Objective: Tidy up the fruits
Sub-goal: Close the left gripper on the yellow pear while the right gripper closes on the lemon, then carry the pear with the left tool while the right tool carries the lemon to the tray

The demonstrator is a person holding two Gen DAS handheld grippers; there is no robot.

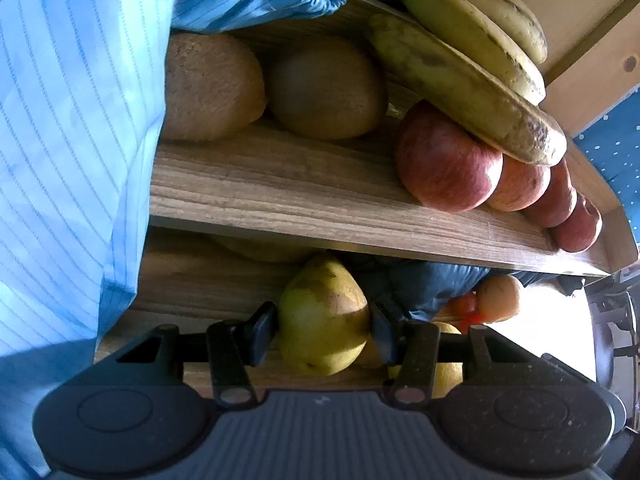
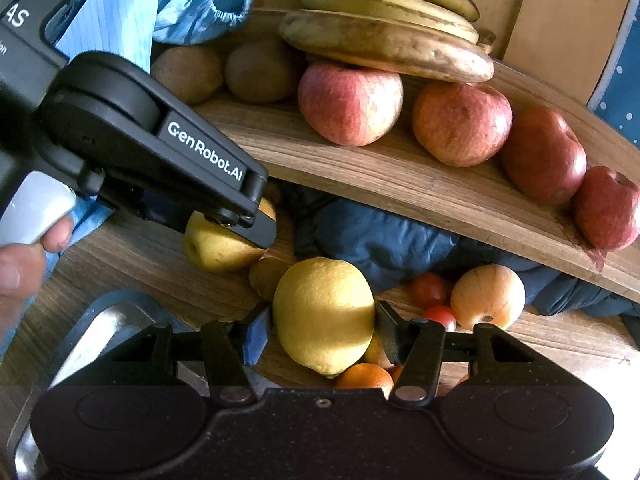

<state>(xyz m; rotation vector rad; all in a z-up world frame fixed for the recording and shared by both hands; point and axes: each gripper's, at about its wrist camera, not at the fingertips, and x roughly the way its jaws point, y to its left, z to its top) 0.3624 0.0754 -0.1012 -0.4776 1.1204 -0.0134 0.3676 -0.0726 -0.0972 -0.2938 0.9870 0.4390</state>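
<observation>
A curved wooden shelf [image 2: 420, 192] carries bananas [image 2: 384, 44] stacked above a row of red apples [image 2: 462, 124], with two kiwis [image 2: 224, 68] at its left end. Below it, on the wooden counter [image 2: 132, 264], the right hand-held gripper [image 2: 322, 332] clamps a lemon [image 2: 324, 316] between its fingers, just in front of a small pile of loose fruit. The left hand-held gripper [image 1: 324, 326] grips a yellow-green pear [image 1: 324, 316] low under the shelf's edge. Two cherry tomatoes [image 2: 430, 290] lie beside a pale apple [image 2: 488, 296].
</observation>
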